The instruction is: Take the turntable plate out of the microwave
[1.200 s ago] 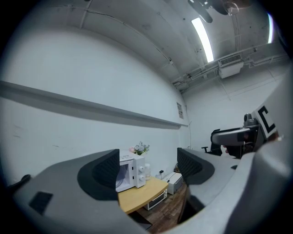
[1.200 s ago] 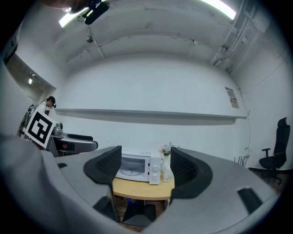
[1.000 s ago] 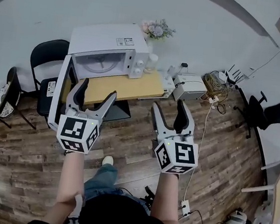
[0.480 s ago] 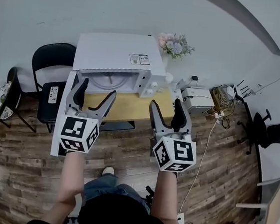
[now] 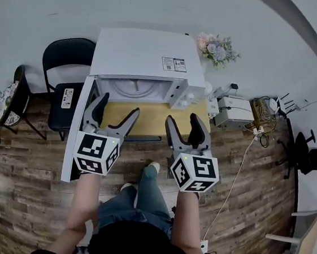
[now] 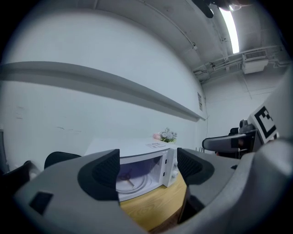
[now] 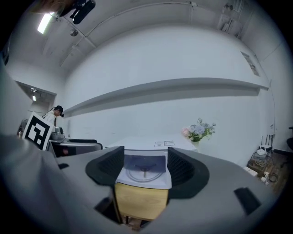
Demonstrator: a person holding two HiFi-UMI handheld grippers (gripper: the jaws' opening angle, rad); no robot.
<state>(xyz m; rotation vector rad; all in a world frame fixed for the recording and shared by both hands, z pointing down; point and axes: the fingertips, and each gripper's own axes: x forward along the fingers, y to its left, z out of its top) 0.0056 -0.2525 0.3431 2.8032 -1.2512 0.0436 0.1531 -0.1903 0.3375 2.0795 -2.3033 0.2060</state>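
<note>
Turntable plate (image 7: pixel 144 173) in open microwave (image 5: pixel 146 57), flowers (image 5: pixel 217 48) beside; L gripper (image 5: pixel 118 105), R gripper (image 5: pixel 183 119) spread, empty, R jaws just narrowing

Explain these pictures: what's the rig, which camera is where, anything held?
No robot: a person holds a two-jaw gripper in each hand; the marker cubes belong to them. The overhead picture is from a head camera looking down at the left gripper and right gripper. The other two come from cameras riding on each gripper, looking along its jaws. On the table stands a microwave, door open, the plate inside, with flowers beside it. Both grippers are open and empty, short of the microwave; the right's jaws have just been closing slightly, nothing between them.
</note>
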